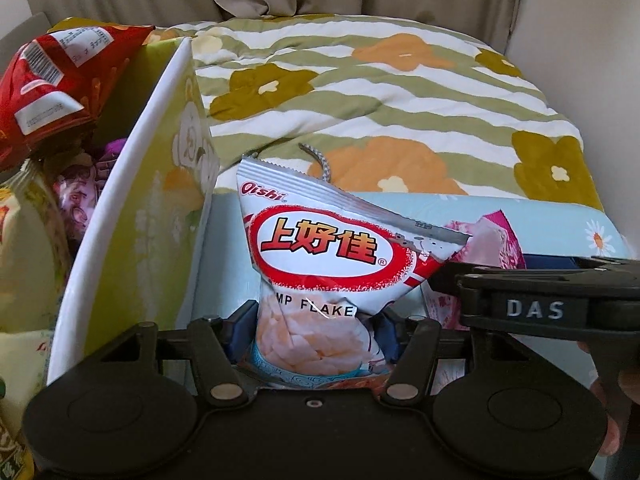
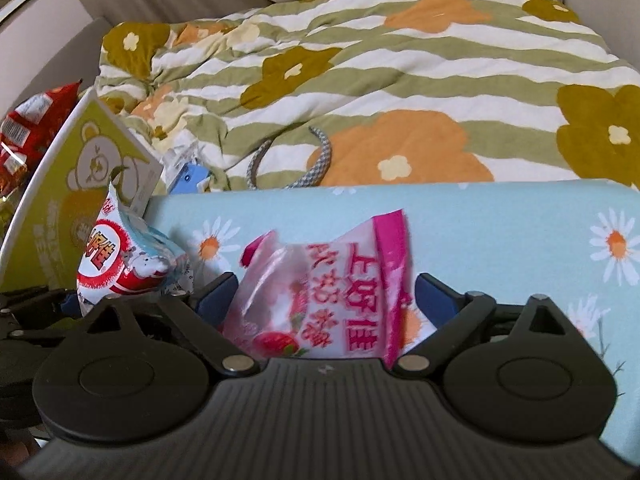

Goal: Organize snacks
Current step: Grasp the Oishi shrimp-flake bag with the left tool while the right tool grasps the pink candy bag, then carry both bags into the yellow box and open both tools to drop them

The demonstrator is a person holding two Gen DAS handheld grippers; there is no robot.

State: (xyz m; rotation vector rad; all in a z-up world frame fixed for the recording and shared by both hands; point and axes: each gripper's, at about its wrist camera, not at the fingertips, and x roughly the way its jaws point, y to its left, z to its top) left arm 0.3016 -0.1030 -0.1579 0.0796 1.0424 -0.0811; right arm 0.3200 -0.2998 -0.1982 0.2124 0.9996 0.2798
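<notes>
Green box (image 1: 132,208): red bag (image 1: 48,80), other snack packs inside.

A pale blue daisy-print sheet (image 2: 480,216) covers the bed. A pink snack bag (image 2: 320,304) lies on it at 6 o'clock in the right wrist view, a yellow-green box (image 2: 60,208) stands at 9 o'clock, and a striped flowered quilt (image 2: 360,80) is bunched at 12, a grey cord (image 2: 320,160) on it.

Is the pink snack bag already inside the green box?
No, the pink snack bag lies on the blue daisy cloth, outside the green box.
</notes>
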